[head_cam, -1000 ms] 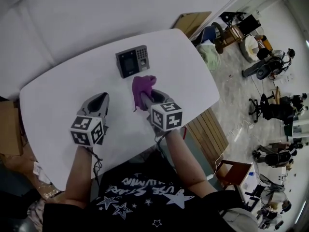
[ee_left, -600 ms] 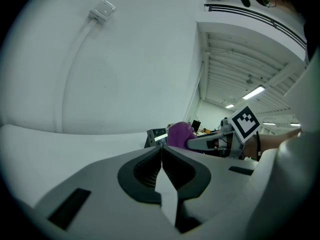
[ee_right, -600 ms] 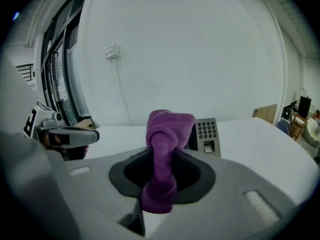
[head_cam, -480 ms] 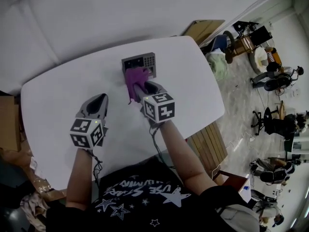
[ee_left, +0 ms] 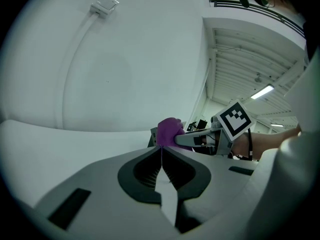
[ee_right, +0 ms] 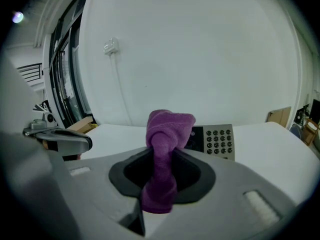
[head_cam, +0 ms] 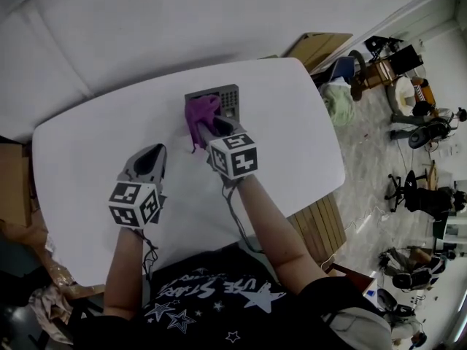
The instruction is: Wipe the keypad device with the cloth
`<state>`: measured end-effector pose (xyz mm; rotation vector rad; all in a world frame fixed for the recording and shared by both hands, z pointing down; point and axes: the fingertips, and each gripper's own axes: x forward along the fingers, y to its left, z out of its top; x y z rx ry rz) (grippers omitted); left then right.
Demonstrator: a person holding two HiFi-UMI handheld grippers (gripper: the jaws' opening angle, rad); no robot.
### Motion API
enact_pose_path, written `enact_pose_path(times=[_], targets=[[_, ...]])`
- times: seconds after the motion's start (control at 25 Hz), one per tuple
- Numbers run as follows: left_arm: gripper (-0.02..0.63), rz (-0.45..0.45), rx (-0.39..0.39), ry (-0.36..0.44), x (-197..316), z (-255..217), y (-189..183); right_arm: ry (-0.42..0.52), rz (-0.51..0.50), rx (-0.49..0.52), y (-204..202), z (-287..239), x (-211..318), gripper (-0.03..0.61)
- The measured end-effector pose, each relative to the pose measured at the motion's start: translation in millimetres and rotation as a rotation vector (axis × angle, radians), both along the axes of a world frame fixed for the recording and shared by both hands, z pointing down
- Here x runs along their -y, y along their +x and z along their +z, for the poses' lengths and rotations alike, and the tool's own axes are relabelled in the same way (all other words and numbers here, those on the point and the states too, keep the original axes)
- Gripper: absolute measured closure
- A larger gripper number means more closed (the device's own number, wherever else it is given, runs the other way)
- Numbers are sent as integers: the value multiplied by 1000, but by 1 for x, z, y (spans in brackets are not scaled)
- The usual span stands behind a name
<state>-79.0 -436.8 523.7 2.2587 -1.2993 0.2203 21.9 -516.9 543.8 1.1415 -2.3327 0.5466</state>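
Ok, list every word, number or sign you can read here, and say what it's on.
"USE", then perhaps "STAR": shirt print, stylised, so uncertain.
Keypad device keys: too small to read.
Left cube, right cube: square patterns only, no text.

My right gripper (head_cam: 207, 127) reaches to the far middle of the table (head_cam: 80, 148), and the cloth (head_cam: 200, 114) between its jaws lies over the keypad device (head_cam: 228, 98), seemingly touching its left part. My left gripper (head_cam: 153, 150) sits nearer me and to the left, apart from both.
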Motion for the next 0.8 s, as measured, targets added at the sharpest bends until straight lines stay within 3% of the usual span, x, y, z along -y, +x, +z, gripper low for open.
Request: enact_pose_path(times=[0.36, 0.8], targets=[[600, -16, 15, -11, 10, 3, 10, -14, -12, 10, 7, 10, 15, 480], [600, -19, 32, -25, 16, 5, 37, -24, 29, 15, 48, 15, 33, 480]])
